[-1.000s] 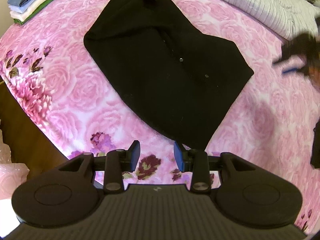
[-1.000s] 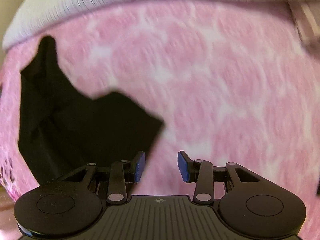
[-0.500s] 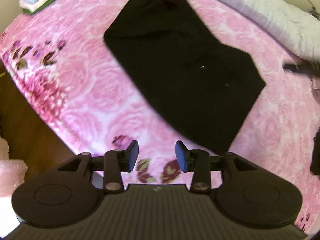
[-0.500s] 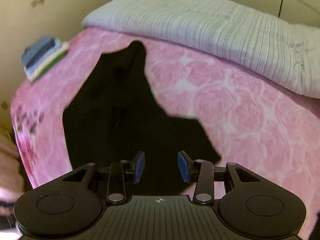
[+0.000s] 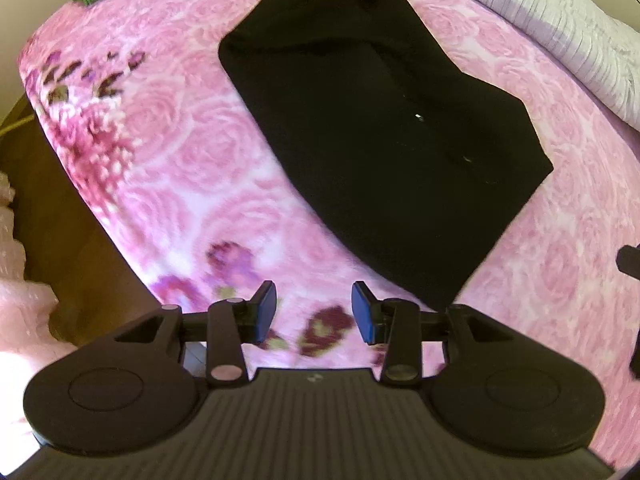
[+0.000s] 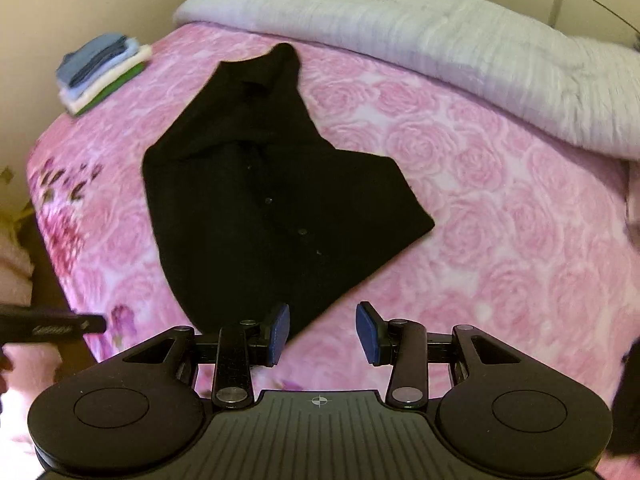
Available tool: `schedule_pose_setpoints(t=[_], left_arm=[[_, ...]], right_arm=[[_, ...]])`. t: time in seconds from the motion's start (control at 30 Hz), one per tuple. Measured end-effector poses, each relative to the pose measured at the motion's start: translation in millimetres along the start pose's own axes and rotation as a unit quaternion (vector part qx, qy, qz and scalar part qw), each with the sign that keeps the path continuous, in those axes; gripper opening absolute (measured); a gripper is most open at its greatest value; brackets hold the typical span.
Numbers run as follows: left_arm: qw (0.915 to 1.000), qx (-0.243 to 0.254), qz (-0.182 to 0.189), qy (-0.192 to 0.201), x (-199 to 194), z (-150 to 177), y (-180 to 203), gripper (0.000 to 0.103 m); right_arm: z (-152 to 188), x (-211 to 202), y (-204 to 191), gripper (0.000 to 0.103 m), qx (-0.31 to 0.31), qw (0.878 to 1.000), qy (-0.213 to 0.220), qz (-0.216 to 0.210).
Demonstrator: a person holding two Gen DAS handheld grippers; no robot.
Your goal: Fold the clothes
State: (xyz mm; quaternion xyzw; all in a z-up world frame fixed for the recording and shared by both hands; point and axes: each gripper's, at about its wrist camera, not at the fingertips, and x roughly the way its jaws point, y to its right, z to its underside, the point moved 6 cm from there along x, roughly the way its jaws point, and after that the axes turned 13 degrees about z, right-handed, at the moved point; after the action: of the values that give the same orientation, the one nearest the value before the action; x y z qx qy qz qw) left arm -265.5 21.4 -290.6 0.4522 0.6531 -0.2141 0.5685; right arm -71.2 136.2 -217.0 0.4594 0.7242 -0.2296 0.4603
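A bed covered by a pink rose-patterned blanket (image 6: 500, 200) fills the room, a pale grey ribbed quilt (image 6: 420, 20) bunched along its far side. Behind stands a plain cream wall (image 6: 60, 8). Brown wooden floor (image 5: 60, 240) shows beside the bed.

Garment (image 6: 272, 208) lies on blanket (image 6: 500, 248), folded stack (image 6: 100, 72) behind-left.

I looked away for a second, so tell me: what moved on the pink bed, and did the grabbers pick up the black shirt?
Only the grabbers moved. The right gripper pulled back and swung left, so the whole black shirt now shows. The left gripper drifted left toward the bed's edge. Neither took hold of anything; both stayed open. The shirt and the folded pile lay where they were.
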Motion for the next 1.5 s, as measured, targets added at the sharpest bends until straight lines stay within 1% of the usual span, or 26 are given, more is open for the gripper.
schedule_pose_setpoints(t=[0.1, 0.2, 0.3, 0.37, 0.4, 0.47, 0.6, 0.67, 0.7, 0.8, 0.9, 1.03, 1.1, 1.13, 1.17, 1.2, 1.23, 1.3, 1.4, 1.43, 1.5], left_arm=[[0.9998, -0.019, 0.000, 0.001, 7.2, 11.2, 19.4, 0.038], [0.9996, -0.028, -0.001, -0.004, 11.9, 22.0, 36.1, 0.038], [0.9993, -0.036, -0.005, -0.004, 13.0, 28.4, 46.7, 0.039], [0.9991, -0.042, -0.001, -0.001, 14.3, 30.8, 50.9, 0.044], [0.9989, -0.047, 0.003, 0.002, 15.8, 32.3, 51.6, 0.045], [0.9971, -0.073, 0.021, 0.007, 22.2, 37.4, 46.3, 0.047], [0.9878, -0.143, 0.061, 0.004, 43.2, 55.7, 28.3, 0.047], [0.9795, -0.183, 0.085, 0.003, 57.4, 62.4, 18.8, 0.047], [0.9739, -0.204, 0.098, 0.006, 64.8, 63.9, 14.7, 0.047], [0.9527, -0.269, 0.140, 0.015, 88.2, 61.9, 5.8, 0.047], [0.9304, -0.323, 0.171, 0.026, 111.2, 56.9, -0.3, 0.047], [0.9064, -0.376, 0.187, 0.043, 141.0, 50.4, -6.6, 0.048], [0.8992, -0.390, 0.191, 0.052, 152.0, 47.2, -6.4, 0.049], [0.9006, -0.385, 0.193, 0.058, 154.1, 45.0, -4.4, 0.050], [0.9070, -0.369, 0.193, 0.066, 153.4, 42.3, -0.9, 0.045], [0.9130, -0.352, 0.193, 0.073, 152.7, 39.5, 2.7, 0.032], [0.9187, -0.335, 0.194, 0.080, 152.0, 36.8, 6.3, 0.008], [0.9277, -0.302, 0.197, 0.096, 140.0, 33.8, 10.4, 0.007], [0.9331, -0.267, 0.210, 0.118, 106.0, 39.1, 5.0, 0.007], [0.9381, -0.255, 0.200, 0.122, 93.6, 44.8, -3.7, 0.007], [0.9499, -0.237, 0.163, 0.123, 75.2, 58.0, -27.7, 0.007]], right_arm=[[3.6, 1.3, 18.5, 0.041, -0.020, 1.000, 0.008, -0.005], [7.0, 12.3, 36.7, 0.041, -0.022, 1.000, -0.008, -0.010], [6.4, 20.9, 49.7, 0.041, -0.018, 0.999, -0.018, -0.025], [4.8, 27.6, 56.0, 0.041, -0.018, 0.999, -0.024, -0.035], [4.4, 32.1, 58.4, 0.041, -0.019, 0.999, -0.024, -0.038], [3.5, 41.1, 63.2, 0.042, -0.021, 0.998, -0.025, -0.046], [8.2, 67.8, 75.1, 0.042, -0.009, 0.997, -0.044, -0.055], [11.8, 82.1, 81.4, 0.043, 0.002, 0.997, -0.058, -0.055], [13.5, 88.6, 83.0, 0.043, 0.007, 0.996, -0.063, -0.054], [15.8, 108.4, 85.1, 0.043, 0.014, 0.996, -0.077, -0.050], [15.0, 125.4, 87.4, 0.043, 0.022, 0.995, -0.083, -0.047], [11.8, 146.2, 90.6, 0.043, 0.033, 0.995, -0.087, -0.044], [10.5, 155.2, 96.0, 0.043, 0.044, 0.994, -0.089, -0.043], [9.9, 159.2, 98.1, 0.044, 0.049, 0.994, -0.089, -0.044], [9.2, 163.2, 100.1, 0.044, 0.054, 0.994, -0.089, -0.045], [9.7, 167.2, 102.6, 0.044, 0.058, 0.993, -0.091, -0.045], [10.3, 171.3, 105.0, 0.044, 0.062, 0.993, -0.092, -0.045], [11.6, 177.8, 108.7, 0.044, 0.068, 0.992, -0.097, -0.046], [13.0, 181.0, 115.4, 0.044, 0.084, 0.990, -0.099, -0.053], [14.3, 180.2, 117.5, 0.044, 0.090, 0.989, -0.099, -0.059], [16.9, 178.3, 120.8, 0.044, 0.100, 0.987, -0.100, -0.069]])
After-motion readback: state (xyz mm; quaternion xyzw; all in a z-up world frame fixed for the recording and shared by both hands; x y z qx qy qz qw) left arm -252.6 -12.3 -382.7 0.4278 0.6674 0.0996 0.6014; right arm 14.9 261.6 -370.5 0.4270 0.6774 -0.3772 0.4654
